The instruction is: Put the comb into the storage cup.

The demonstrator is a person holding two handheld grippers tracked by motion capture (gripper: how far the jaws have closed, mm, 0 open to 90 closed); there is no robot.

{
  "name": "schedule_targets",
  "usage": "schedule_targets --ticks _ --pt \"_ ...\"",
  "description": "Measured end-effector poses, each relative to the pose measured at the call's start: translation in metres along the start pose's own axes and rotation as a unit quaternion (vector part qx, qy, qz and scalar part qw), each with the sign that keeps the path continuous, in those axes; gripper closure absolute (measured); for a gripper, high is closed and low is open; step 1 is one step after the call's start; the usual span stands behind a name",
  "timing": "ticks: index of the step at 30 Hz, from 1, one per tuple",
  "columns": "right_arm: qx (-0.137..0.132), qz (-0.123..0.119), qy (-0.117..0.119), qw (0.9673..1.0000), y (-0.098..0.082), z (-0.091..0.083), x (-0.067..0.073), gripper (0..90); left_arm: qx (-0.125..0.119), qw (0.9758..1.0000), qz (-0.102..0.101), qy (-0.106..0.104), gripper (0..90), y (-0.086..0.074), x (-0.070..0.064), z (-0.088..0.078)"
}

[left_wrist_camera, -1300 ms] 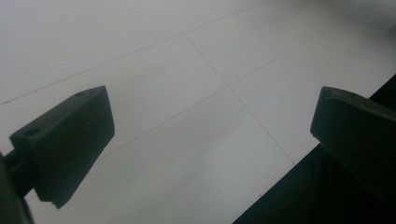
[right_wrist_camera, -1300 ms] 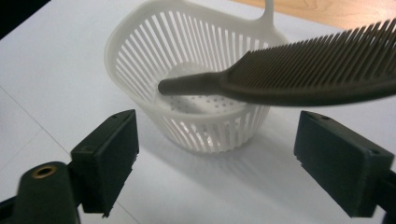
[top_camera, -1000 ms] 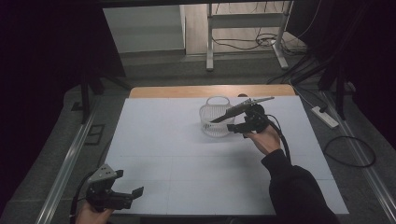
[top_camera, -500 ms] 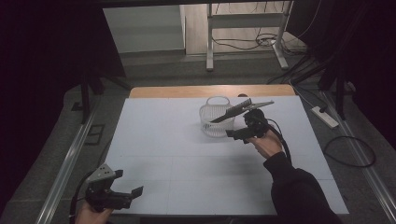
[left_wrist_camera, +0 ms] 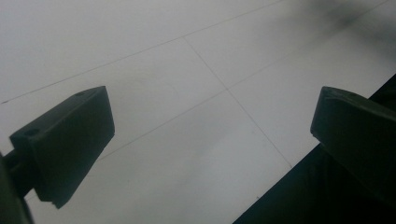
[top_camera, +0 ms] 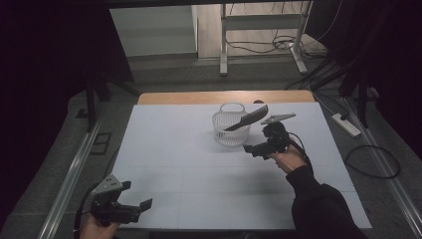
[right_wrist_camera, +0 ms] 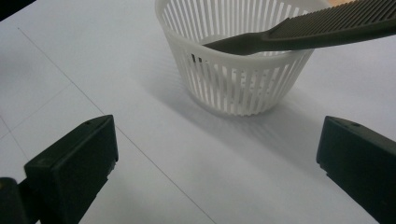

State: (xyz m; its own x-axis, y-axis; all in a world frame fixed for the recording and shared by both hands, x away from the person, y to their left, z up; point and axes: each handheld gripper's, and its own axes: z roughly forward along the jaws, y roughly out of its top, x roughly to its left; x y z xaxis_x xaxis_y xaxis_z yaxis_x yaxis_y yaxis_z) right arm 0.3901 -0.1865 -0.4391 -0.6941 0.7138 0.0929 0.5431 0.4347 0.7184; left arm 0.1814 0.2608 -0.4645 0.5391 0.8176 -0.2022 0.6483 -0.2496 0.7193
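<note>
A white slatted plastic basket (top_camera: 231,125) stands upright on the white table (top_camera: 179,149), toward its far edge and a little right of the middle. A dark comb (top_camera: 247,119) lies propped in it: the narrow handle end dips inside the basket, the shaft rests on the rim, and the toothed end sticks out past the rim up and to the right. In the right gripper view the same basket (right_wrist_camera: 236,60) fills the upper middle, with the comb (right_wrist_camera: 308,29) crossing its rim from the inside out toward the top right corner.

The right claw (top_camera: 255,149) sits just beside the basket on its near right side, held low over the table by the person's right hand (top_camera: 286,160), a dark sleeve (top_camera: 318,204) behind it. Its jaws have just been opening and now stand wide apart; nothing is between them, only bare table with the basket ahead, and they are clear of both basket and comb.

The left claw (top_camera: 135,209) is at the near left corner of the table, well apart from the basket, in the person's left hand (top_camera: 97,230). In the left gripper view its jaws stand wide open over the bare table surface (left_wrist_camera: 187,93) near the table's edge, holding nothing.
</note>
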Motion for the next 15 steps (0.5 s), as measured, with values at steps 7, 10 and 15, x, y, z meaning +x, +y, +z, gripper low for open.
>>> schedule_targets --ticks 7,10,15 --pt "-0.012 -0.013 0.005 0.9998 -0.003 -0.010 0.005 0.0 0.000 1.0000 0.000 0.000 0.0 0.000 0.000 0.000" --pt "-0.018 -0.013 0.014 0.9997 -0.005 -0.015 0.007 0.0 0.000 1.0000 0.000 0.000 0.0 0.000 0.000 0.000" --pt "-0.028 -0.015 0.019 0.9993 -0.009 -0.021 0.008 0.0 0.000 1.0000 0.000 0.000 0.0 0.000 0.000 0.000"
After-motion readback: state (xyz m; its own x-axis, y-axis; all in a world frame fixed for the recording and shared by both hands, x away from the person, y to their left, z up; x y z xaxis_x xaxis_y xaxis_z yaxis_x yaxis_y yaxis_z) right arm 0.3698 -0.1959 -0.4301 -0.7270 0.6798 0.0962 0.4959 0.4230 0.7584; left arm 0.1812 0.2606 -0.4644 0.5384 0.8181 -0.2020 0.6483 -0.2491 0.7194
